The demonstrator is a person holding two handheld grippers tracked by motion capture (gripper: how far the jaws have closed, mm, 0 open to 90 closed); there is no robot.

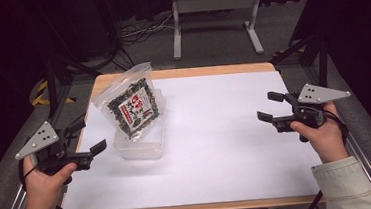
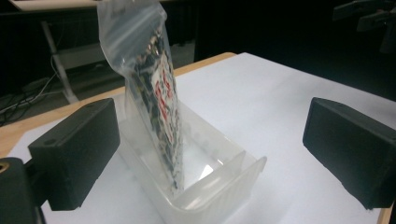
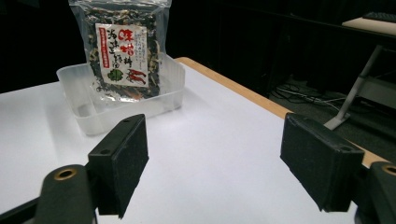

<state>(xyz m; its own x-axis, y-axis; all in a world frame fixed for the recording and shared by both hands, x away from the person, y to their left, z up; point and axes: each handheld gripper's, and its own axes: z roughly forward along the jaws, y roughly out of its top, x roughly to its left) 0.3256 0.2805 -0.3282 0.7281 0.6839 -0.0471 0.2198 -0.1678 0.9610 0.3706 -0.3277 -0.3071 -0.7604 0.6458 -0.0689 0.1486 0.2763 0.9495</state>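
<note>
A clear bag of dark dried food point(image 1: 132, 107) with a red and white label stands upright in a clear plastic container point(image 1: 141, 147) on the left part of the white table top. In the left gripper view the bag point(image 2: 156, 100) leans in the container point(image 2: 219, 184) just ahead of the jaws. My left gripper point(image 1: 88, 137) is open, just left of the container, with nothing between its jaws. My right gripper point(image 1: 270, 107) is open and empty over the right side of the table. From its view the bag point(image 3: 122, 51) and container point(image 3: 100, 114) lie farther off.
The white sheet point(image 1: 216, 142) covers a wooden table point(image 1: 181, 72) whose edge shows at the back. A grey metal frame point(image 1: 214, 19) and cables lie on the floor beyond. Dark stands flank both sides of the table.
</note>
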